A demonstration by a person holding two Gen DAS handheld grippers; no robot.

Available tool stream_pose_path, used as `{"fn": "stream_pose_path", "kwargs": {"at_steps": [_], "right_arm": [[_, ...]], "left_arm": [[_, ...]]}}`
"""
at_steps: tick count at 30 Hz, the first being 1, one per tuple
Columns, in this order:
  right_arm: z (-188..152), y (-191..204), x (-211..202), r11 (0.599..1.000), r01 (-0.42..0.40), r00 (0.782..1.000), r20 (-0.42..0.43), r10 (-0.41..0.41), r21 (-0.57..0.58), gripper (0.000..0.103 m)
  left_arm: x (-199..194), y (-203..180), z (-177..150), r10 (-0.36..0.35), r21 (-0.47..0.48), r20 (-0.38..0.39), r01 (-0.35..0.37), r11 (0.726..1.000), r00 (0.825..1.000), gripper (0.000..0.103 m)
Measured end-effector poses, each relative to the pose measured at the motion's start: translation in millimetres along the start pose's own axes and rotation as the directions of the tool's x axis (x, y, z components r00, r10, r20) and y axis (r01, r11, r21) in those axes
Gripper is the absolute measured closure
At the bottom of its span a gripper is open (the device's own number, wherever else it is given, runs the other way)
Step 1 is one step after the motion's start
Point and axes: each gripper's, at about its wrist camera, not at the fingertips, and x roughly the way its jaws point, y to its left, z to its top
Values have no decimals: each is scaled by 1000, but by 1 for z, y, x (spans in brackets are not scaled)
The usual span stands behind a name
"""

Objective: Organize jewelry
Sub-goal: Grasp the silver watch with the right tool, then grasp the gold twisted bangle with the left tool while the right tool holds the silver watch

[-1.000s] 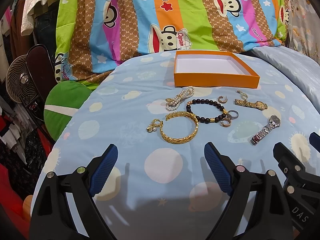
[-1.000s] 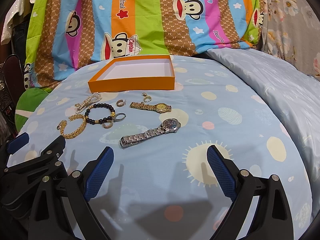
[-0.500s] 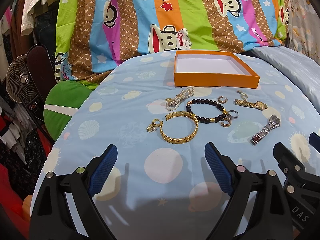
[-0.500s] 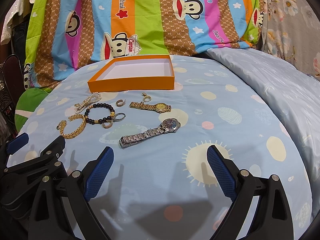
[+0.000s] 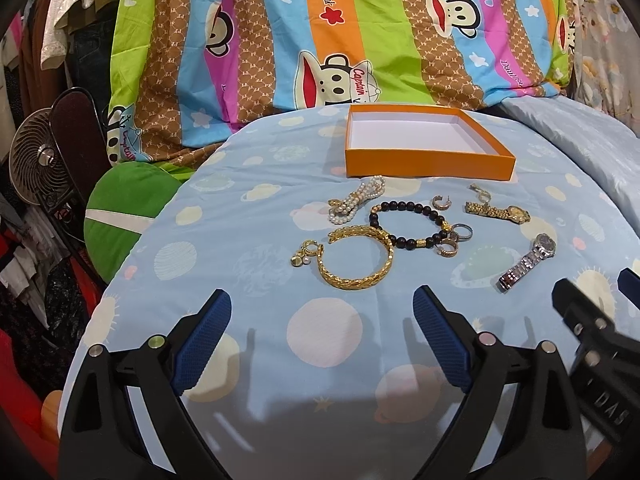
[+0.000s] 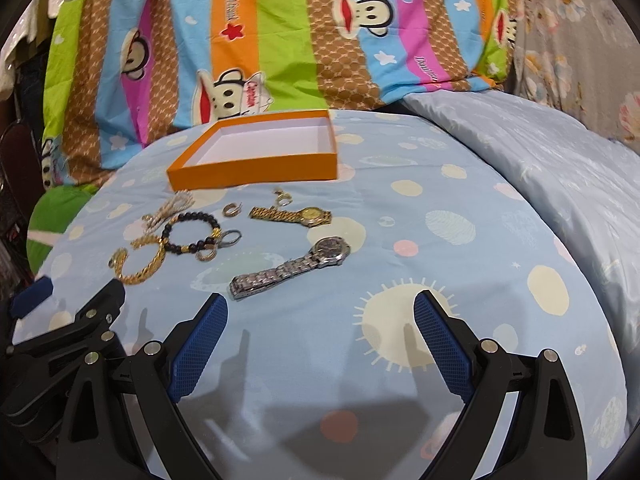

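Observation:
An empty orange box (image 5: 428,162) (image 6: 256,168) with a white inside sits at the back of the blue patterned sheet. In front of it lie a pearl bracelet (image 5: 357,200), a black bead bracelet (image 5: 408,224) (image 6: 192,232), a gold bangle (image 5: 360,258) (image 6: 144,260), a gold watch (image 5: 500,211) (image 6: 292,215), a silver watch (image 5: 528,260) (image 6: 288,268) and several small rings and earrings (image 5: 456,238). My left gripper (image 5: 322,334) is open, just short of the gold bangle. My right gripper (image 6: 320,336) is open, near the silver watch's strap end. Neither holds anything.
A striped cartoon-monkey quilt (image 5: 340,40) rises behind the box. A pale blue duvet (image 6: 560,168) lies to the right. Off the bed's left edge are a green cushion (image 5: 124,204), a small fan (image 5: 36,160) and hanging clothes.
The right gripper has shifted slightly to the right and forward, so the jewelry sits further left in its view. The left gripper and all the jewelry have stayed put.

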Motion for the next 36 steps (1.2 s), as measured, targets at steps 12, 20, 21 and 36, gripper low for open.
{"fn": "stream_pose_path", "kwargs": {"at_steps": [12,20,21,36], "right_arm": [[26,-13,49,978,-16,986,-157,49,210,20],[31,6,68,986,52,985,-168,-24,161,31],[31,8,69,986,62,985,-166,-35,156,33],[34,12,72,991,18,990,-141,1,132,78]], "left_arm": [[9,24,18,32,-46,75,-29,999,997,9],[25,31,15,-5,-74,5,5,997,1000,10],[25,31,15,-6,-75,0,6,997,1000,10],[28,30,14,-40,-74,-10,39,996,999,9]]}}
